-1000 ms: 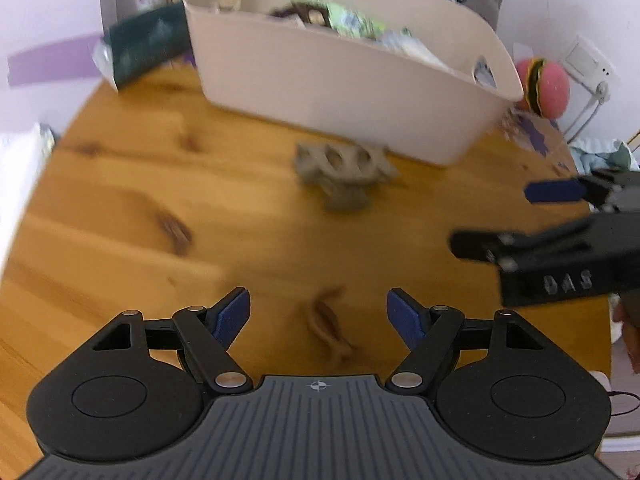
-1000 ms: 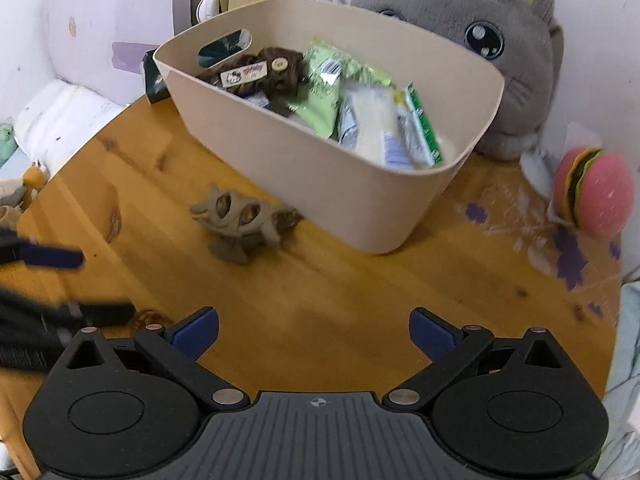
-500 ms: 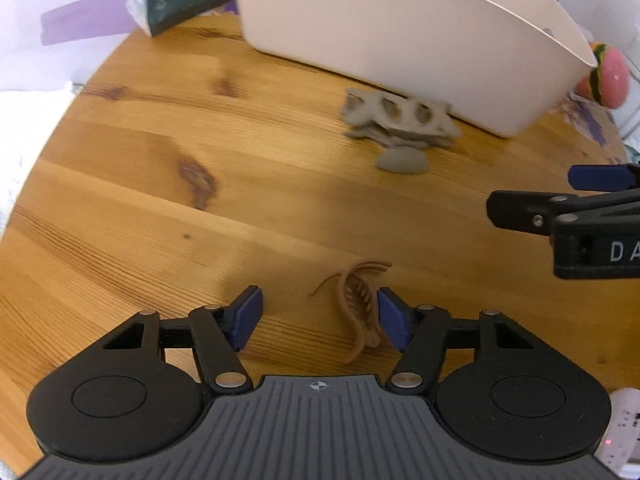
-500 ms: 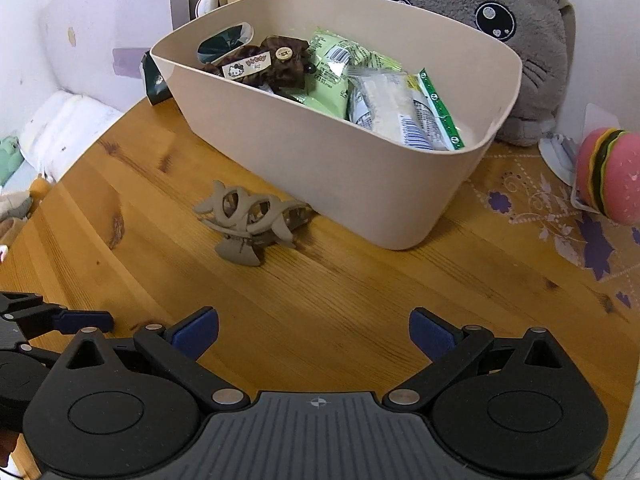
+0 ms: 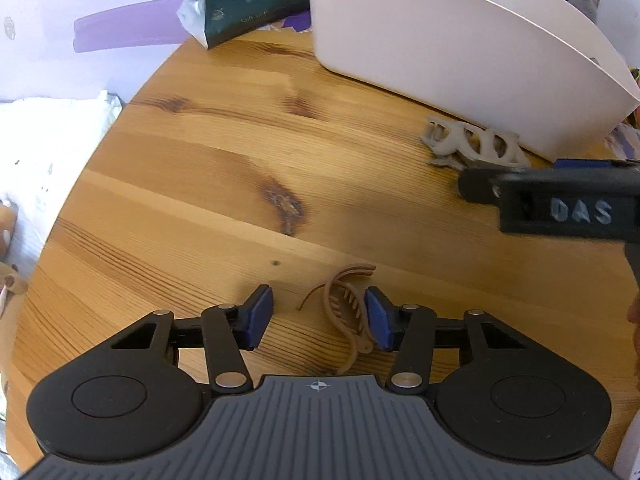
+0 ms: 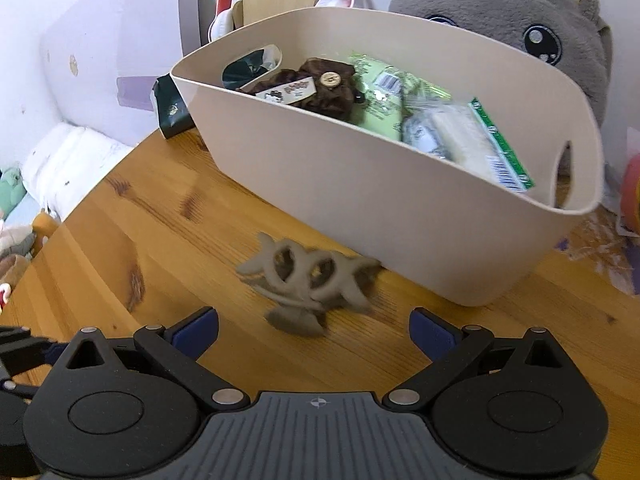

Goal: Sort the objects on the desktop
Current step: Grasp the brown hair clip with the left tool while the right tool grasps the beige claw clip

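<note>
Brown toothed hair clip point(image 5: 347, 312) sits between closing left claw point(image 5: 318, 317); right claw point(image 6: 314, 330) gapes.

Two wrist fisheyes, steeply down, close over the table point(image 5: 224, 168) — shared: grey claw clip point(image 6: 308, 280), bin point(image 6: 400, 216).

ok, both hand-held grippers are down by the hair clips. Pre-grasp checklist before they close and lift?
1. Brown hair clip between the left hand-held gripper's fingers: ok. The jaws have just been closing; one pad is beside the clip, the other is still clear of it.
2. Left grip secure: not ok, not yet clamped.
3. Grey hair clip centred ahead of the right hand-held gripper: ok, jaws wide open.
4. Grey clip clear of the bin: cannot tell, it lies close against the wall.
5. Room in the bin: ok, packets and a brown scrunchie leave space.
6. Table around both clips clear: ok.
</note>
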Demonstrator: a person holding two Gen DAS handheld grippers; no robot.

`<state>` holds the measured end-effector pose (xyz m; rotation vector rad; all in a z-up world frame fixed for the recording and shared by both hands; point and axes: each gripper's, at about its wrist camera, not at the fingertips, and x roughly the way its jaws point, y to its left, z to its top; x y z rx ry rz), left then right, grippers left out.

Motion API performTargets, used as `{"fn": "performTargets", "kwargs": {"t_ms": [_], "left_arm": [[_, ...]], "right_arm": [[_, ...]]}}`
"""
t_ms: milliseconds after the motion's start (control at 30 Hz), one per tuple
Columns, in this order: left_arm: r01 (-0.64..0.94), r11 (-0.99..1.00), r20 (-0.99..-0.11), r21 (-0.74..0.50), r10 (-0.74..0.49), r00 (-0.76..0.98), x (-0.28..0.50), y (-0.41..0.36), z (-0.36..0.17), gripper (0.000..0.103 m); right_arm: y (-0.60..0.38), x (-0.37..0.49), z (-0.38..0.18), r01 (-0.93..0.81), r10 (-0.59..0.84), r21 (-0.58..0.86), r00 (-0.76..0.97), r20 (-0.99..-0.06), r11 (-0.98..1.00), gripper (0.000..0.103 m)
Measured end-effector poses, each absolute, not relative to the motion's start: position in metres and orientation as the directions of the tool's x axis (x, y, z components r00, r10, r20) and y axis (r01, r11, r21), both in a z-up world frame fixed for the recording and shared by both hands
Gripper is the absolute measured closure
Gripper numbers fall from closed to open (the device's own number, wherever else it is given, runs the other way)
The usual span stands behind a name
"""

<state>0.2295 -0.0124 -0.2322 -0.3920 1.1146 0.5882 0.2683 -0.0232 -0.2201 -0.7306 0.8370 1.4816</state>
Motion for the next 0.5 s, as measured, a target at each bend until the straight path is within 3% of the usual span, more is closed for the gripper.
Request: {"fn": "performTargets", "kwargs": {"t_ms": [367, 500], "left_arm": [[-0.634, 0.774, -0.914, -0.003, 0.254, 0.315, 0.226, -0.012, -0.231, 0.053], [-0.642, 0.767, -0.914, 0.002, 0.261, 0.31, 0.226, -0.011, -0.231, 0.06]], "right_arm": [[0.008, 0.254, -0.245, -0.992, 0.546, 0.087, -0.021, -0.837, 0.095, 0.0], [0.009, 0.253, -0.248, -0.985, 0.55, 0.095, 0.0, -0.835, 0.144, 0.013]]}}
